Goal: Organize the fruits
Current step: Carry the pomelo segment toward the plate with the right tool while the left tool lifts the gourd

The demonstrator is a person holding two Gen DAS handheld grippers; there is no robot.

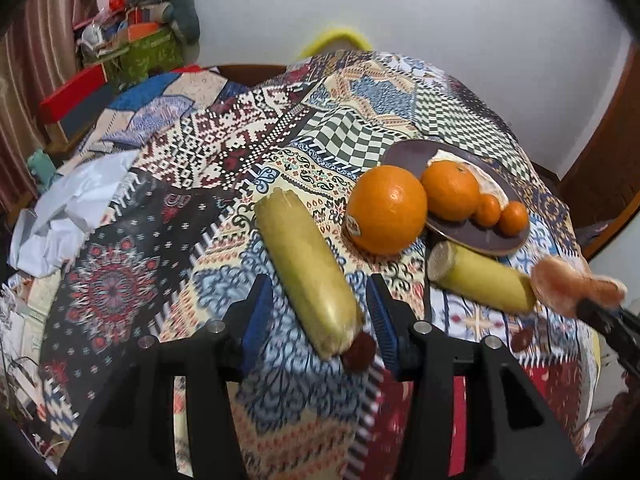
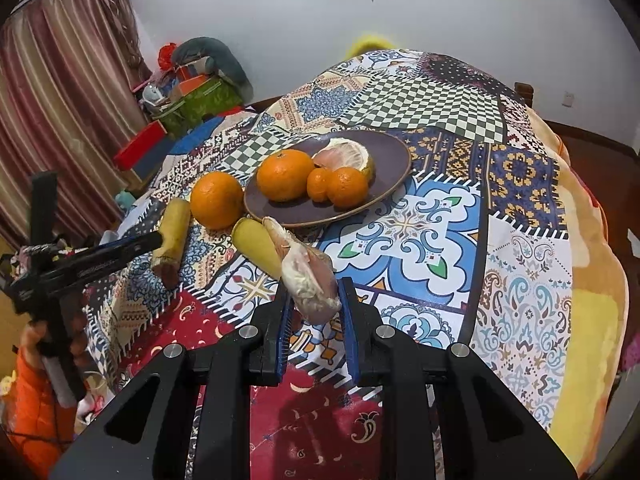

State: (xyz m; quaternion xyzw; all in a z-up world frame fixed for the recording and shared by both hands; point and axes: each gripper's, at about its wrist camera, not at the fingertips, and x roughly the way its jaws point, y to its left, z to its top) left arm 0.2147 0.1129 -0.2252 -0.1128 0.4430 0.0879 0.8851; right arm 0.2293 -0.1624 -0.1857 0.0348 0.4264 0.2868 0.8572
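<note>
Your right tongs pinched a peeled pomelo segment between their blue pads, holding it above the patterned cloth of the bench, just in front of the purple plate. On that plate sat a large tangerine, two smaller ones and a peeled pomelo piece. A big orange rested on the cloth, touching the plate's near rim. Your left tongs were spread wide, their pads on either side of the near end of a long yellow fruit lying on the cloth, not touching it. A second yellow fruit lay beside the plate, near the held segment.
</note>
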